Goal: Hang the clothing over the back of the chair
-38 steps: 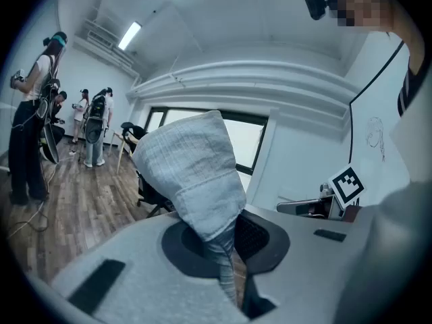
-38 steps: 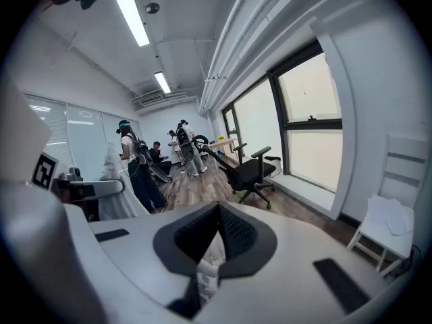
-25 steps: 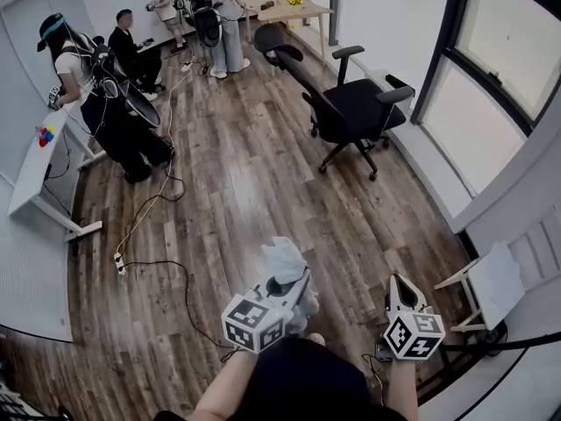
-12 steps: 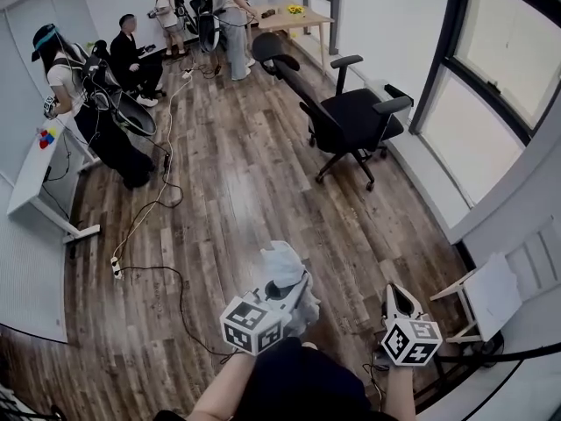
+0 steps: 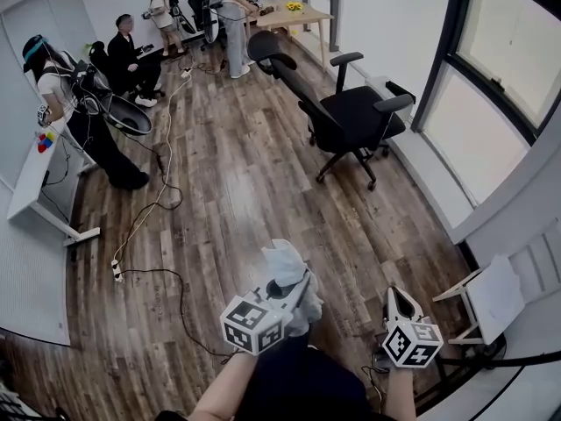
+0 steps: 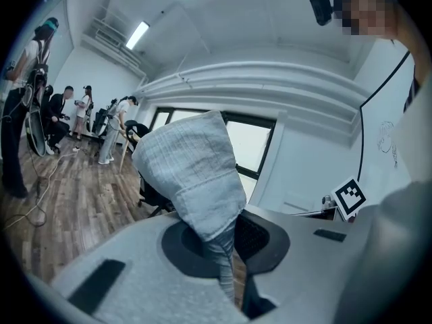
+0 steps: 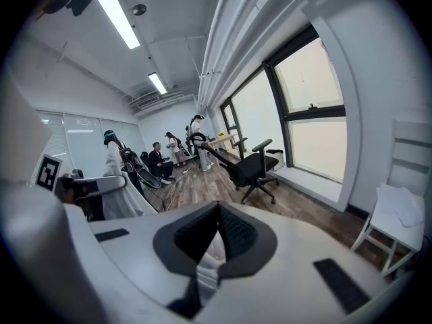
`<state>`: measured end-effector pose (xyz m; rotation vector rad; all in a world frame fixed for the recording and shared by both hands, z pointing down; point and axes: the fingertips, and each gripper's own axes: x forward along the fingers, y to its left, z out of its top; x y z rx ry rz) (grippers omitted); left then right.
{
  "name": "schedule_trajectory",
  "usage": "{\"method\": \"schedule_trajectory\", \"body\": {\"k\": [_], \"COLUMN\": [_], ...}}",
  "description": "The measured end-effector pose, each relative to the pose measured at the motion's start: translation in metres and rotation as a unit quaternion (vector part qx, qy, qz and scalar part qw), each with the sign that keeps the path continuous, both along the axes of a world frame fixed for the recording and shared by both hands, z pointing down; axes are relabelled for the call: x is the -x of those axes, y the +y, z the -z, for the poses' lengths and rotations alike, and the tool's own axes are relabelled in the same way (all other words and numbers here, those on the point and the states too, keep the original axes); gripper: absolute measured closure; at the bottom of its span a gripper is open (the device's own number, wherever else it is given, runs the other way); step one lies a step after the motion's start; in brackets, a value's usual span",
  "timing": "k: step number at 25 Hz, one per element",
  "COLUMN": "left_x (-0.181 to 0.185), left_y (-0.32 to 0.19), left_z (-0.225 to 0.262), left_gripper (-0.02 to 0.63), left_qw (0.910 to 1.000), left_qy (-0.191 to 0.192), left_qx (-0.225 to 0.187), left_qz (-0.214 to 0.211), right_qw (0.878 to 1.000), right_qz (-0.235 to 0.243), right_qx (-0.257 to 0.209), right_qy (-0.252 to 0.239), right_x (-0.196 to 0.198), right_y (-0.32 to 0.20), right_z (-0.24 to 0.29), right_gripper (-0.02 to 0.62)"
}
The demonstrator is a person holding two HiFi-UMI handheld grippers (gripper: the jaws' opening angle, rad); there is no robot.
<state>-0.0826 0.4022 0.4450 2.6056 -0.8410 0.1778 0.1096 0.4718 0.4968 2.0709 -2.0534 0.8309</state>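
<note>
left gripper (image 5: 294,288): jaws clamped on bunched pale cloth (image 5: 284,261) | right gripper (image 5: 401,295): jaws pressed together | chair (image 5: 352,112): well apart

The clothing (image 5: 285,262), a pale grey-blue crumpled bundle, sticks up pinched in the left tongs (image 5: 296,289). The black office chair (image 5: 355,110) stands upright on the wooden floor (image 5: 237,191), well apart, near the window (image 5: 491,86).

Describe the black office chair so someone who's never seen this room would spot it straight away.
Find the big windows at the head view's right. On the wood floor just in front of them stands the black office chair. It has armrests, a wheeled star base and a long tilted back with a headrest, unlike the white slatted chair in the near corner.
</note>
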Motion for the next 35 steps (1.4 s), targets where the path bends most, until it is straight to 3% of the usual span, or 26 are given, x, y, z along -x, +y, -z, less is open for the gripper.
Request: {"method": "schedule_trajectory", "body": {"k": [21, 35], "left_x": [-0.012, -0.007], "left_y": [-0.151, -0.235], "left_z": [0.003, 0.008], "left_gripper": [0.586, 0.586], "left_qw": [0.9999, 0.9996], "left_qy": [0.004, 0.003], "left_qx": [-0.007, -0.024], "left_qz": [-0.013, -0.014], "right_qw": [1.0, 1.0], "right_qz": [0.002, -0.006], "right_qx": [-0.01, -0.02], "right_qy": [0.01, 0.018], "right_x": [-0.005, -0.008], "right_y": [-0.16, -0.237], "right_z": [0.011, 0.015], "right_gripper": [0.594, 0.594]}}
